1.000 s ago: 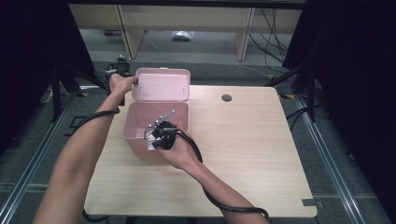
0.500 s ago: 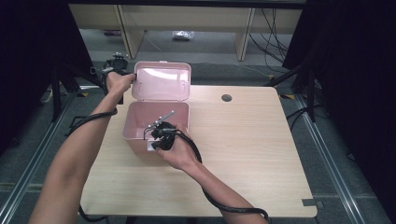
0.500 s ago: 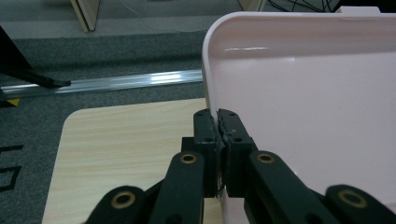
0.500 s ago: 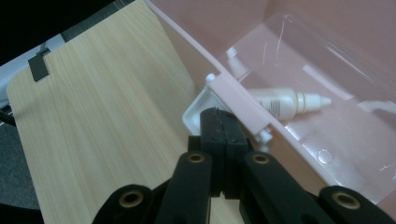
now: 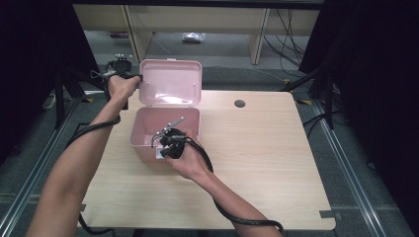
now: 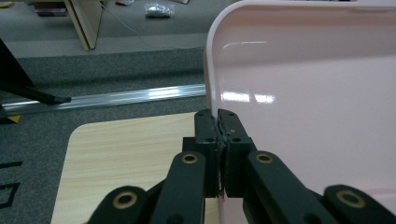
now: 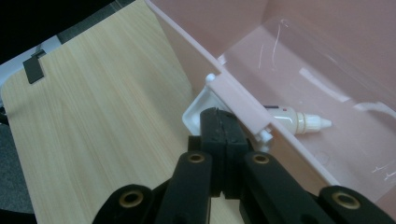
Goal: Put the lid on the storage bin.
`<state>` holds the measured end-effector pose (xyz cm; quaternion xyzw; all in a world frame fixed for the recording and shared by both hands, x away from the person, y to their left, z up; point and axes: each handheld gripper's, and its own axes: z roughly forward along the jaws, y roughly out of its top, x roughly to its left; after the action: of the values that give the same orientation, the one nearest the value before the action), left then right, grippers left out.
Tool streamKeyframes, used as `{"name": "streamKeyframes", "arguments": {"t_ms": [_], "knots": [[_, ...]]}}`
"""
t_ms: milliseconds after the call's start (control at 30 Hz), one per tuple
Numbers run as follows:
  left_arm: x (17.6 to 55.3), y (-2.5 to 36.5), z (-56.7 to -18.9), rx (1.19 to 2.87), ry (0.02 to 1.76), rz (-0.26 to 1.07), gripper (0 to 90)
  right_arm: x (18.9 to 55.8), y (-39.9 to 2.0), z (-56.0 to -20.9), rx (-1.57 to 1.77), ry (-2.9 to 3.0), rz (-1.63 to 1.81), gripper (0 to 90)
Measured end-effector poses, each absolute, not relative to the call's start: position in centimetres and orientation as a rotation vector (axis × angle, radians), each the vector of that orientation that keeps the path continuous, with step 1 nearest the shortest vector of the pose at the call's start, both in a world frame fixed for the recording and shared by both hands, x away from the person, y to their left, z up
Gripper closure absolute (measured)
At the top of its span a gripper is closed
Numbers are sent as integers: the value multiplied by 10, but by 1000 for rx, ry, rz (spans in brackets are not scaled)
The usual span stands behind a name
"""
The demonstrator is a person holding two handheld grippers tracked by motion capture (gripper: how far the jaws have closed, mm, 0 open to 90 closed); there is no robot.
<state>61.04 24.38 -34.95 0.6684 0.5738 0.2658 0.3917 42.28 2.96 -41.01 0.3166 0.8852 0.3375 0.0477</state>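
A pink plastic box [image 5: 142, 140] stands on the wooden table [image 5: 267, 163] with its lid [image 5: 170, 84] swung up nearly upright. My left gripper [image 5: 140, 78] is shut on the lid's left edge; in the left gripper view the jaws [image 6: 217, 116] pinch the rim of the lid [image 6: 303, 116]. My right gripper [image 5: 164, 149] is at the box's front wall. Its jaws [image 7: 219, 114] are shut, with the tips resting on the white latch [image 7: 194, 112] under the pink clasp [image 7: 238, 102]. A small white dropper bottle [image 7: 294, 119] lies inside the box.
A round cable hole [image 5: 239, 103] sits in the table behind and to the right of the box. Wide bare tabletop lies to the right and front. Beyond the far edge are grey carpet, a metal rail [image 6: 140, 95] and wooden shelf legs [image 5: 133, 34].
The left hand has risen and moved back a little, and the lid has swung further up. The right hand and the box have stayed put.
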Motion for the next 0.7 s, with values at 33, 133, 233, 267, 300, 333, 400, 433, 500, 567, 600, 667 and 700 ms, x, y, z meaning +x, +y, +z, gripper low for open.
{"name": "streamKeyframes", "arguments": {"t_ms": [33, 133, 233, 267, 300, 333, 400, 433, 500, 567, 600, 667, 700], "knots": [[609, 244, -349, 1693, 1456, 676, 878, 423, 30, -410, 975, 2701, 1029, 900], [607, 245, -347, 1687, 1452, 675, 882, 423, 30, -410, 976, 2701, 1030, 900], [604, 244, -347, 1666, 1446, 681, 884, 424, 30, -410, 962, 2701, 1032, 900], [603, 244, -346, 1667, 1441, 683, 884, 424, 30, -410, 965, 2702, 1033, 900], [601, 244, -346, 1657, 1436, 688, 884, 424, 30, -410, 965, 2701, 1033, 900], [600, 243, -346, 1648, 1430, 691, 885, 424, 30, -410, 964, 2700, 1032, 900], [596, 244, -345, 1651, 1417, 697, 885, 424, 30, -410, 963, 2699, 1032, 900], [594, 244, -344, 1645, 1412, 703, 885, 424, 30, -410, 963, 2699, 1032, 900], [590, 244, -344, 1633, 1398, 716, 885, 424, 30, -410, 961, 2699, 1031, 900], [586, 244, -344, 1621, 1382, 726, 885, 424, 30, -410, 961, 2699, 1032, 900], [582, 244, -344, 1615, 1370, 737, 885, 424, 30, -410, 960, 2699, 1032, 900], [577, 245, -344, 1606, 1352, 751, 885, 424, 30, -410, 965, 2699, 1032, 900], [574, 245, -344, 1601, 1342, 758, 885, 424, 30, -410, 984, 2698, 1030, 900]]}}
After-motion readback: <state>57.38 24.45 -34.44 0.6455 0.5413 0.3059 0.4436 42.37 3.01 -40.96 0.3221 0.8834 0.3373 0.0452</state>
